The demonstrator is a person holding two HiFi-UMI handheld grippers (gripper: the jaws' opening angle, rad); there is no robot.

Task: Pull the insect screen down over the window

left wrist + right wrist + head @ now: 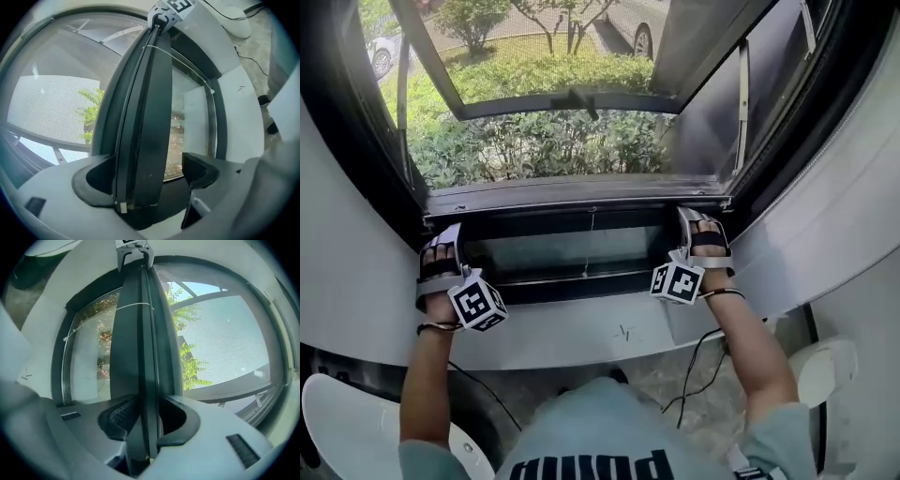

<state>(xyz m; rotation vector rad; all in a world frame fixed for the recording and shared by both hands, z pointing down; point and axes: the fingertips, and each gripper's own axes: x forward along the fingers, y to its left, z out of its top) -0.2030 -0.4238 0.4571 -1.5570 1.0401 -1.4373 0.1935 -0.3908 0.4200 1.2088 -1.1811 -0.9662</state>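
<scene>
Insect screen mesh [51,108] shows as a fine grey weave only in the two gripper views. The head view hardly shows the weave, but it alone shows the screen's dark bottom bar [581,195] lying level low in the window frame [356,141], just above a lower glass pane [572,251], with a gripper at each end. Both arms reach forward, backs of the hands up, marker cubes toward the person. The left gripper [442,242] straddles the bar: one jaw lies against it, and the other pad stands clear with a gap. The right gripper [698,227] is clamped on the bar, with a pad on each side. A thin white cord [133,306] crosses the bar.
</scene>
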